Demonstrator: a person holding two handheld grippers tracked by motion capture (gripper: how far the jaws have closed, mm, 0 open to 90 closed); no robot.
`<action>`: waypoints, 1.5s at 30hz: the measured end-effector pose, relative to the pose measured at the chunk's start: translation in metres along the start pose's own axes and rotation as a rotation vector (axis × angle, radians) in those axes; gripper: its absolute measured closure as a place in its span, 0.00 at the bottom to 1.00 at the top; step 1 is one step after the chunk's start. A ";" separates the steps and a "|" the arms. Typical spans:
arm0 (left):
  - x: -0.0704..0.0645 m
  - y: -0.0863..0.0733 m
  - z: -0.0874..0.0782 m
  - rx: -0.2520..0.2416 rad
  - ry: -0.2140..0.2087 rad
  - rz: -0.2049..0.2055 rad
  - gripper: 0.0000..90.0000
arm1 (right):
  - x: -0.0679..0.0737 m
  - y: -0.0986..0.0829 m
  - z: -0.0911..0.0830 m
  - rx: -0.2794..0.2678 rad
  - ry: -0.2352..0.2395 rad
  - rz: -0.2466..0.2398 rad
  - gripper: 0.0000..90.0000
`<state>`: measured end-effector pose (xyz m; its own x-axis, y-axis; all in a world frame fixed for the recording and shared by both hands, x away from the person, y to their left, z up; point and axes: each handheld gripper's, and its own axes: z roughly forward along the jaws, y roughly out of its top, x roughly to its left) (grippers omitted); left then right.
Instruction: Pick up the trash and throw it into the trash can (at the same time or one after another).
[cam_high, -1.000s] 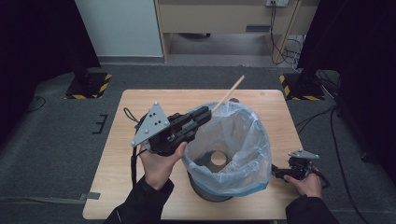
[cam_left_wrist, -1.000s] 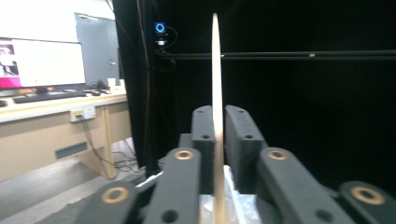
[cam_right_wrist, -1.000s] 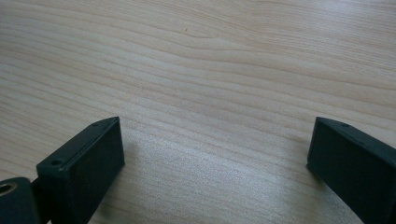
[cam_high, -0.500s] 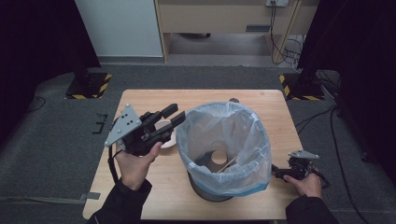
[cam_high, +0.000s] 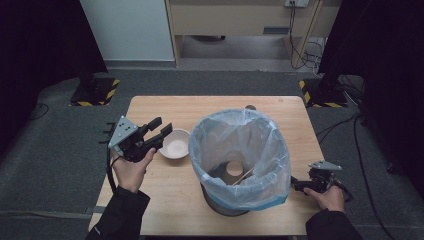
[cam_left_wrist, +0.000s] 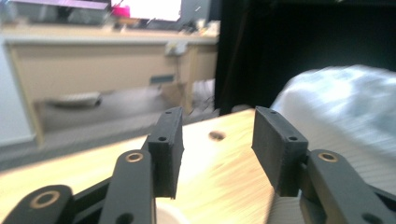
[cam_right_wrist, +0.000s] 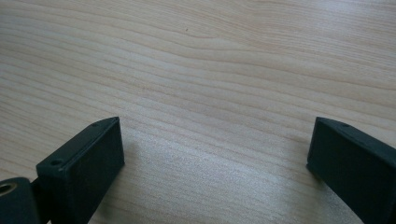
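Item: white bowl on the bench, just left of the lined bin. Left gripper released, empty, poised above the bowl. Right gripper released, resting low. Recommended: lower squarely, pinch one rim wall.

Even overhead light falls on the counter in the high view, while the surroundings to both sides sink into near black. In the left gripper view, the left claw is fairly sharp, but the bag beside it smears with motion blur and a bright screen behind glares white. Between the right claw's jaws, a soft sheen lies on crisp wood grain.
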<state>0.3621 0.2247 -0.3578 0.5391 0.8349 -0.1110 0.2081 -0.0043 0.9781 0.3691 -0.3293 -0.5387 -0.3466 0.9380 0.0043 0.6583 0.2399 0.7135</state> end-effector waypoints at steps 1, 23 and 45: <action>0.005 -0.005 0.003 0.016 0.014 -0.011 0.58 | 0.000 0.000 0.000 0.000 0.000 0.000 0.04; 0.066 -0.101 0.062 0.335 0.204 -0.037 0.44 | 0.000 0.000 0.000 0.000 0.001 0.003 0.04; 0.085 -0.134 0.078 0.471 0.220 -0.108 0.60 | 0.000 0.000 0.000 -0.001 0.001 0.002 0.04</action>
<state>0.4436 0.2534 -0.5118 0.3205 0.9399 -0.1178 0.6241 -0.1159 0.7727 0.3694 -0.3291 -0.5388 -0.3461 0.9382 0.0069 0.6585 0.2377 0.7141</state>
